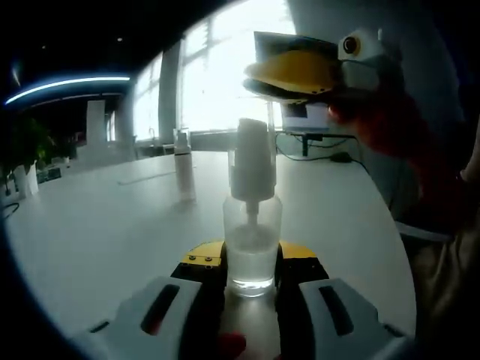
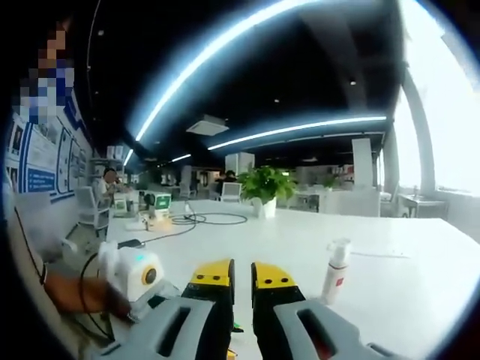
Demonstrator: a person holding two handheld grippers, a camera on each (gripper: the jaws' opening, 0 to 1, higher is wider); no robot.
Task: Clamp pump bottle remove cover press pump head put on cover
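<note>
In the left gripper view the left tongs (image 1: pixel 251 281) rise from the bottom edge, their yellow-tipped jaws closed on the base of a clear pump bottle (image 1: pixel 252 251) that stands upright on the white desk (image 1: pixel 105 232). The bottle is see-through, with a dip tube visible inside and a white pump head (image 1: pixel 252 165) on top; no cover sits over the head. Above and just behind the pump head, the right tongs (image 1: pixel 289 75) come in from the upper right, held by a person's hand (image 1: pixel 382 120); their yellow jaws point left, apart from the pump head. Farther back on the desk, left of the clamped bottle, a second slim spray bottle (image 1: pixel 182 169) stands upright with a clear cap, well apart from the one in the jaws. Bright windows lie beyond.

In the right gripper view the right tongs (image 2: pixel 241 289) rise from the bottom with the yellow tips drawn close, a narrow slit between them and nothing seen in it. To the right stands the slim white spray bottle (image 2: pixel 335 270) on the desk (image 2: pixel 300 240). At lower left the left gripper (image 2: pixel 135 277) shows with a hand behind it. A potted plant (image 2: pixel 264 187) and cables (image 2: pixel 199 219) sit at the desk's far end.
</note>
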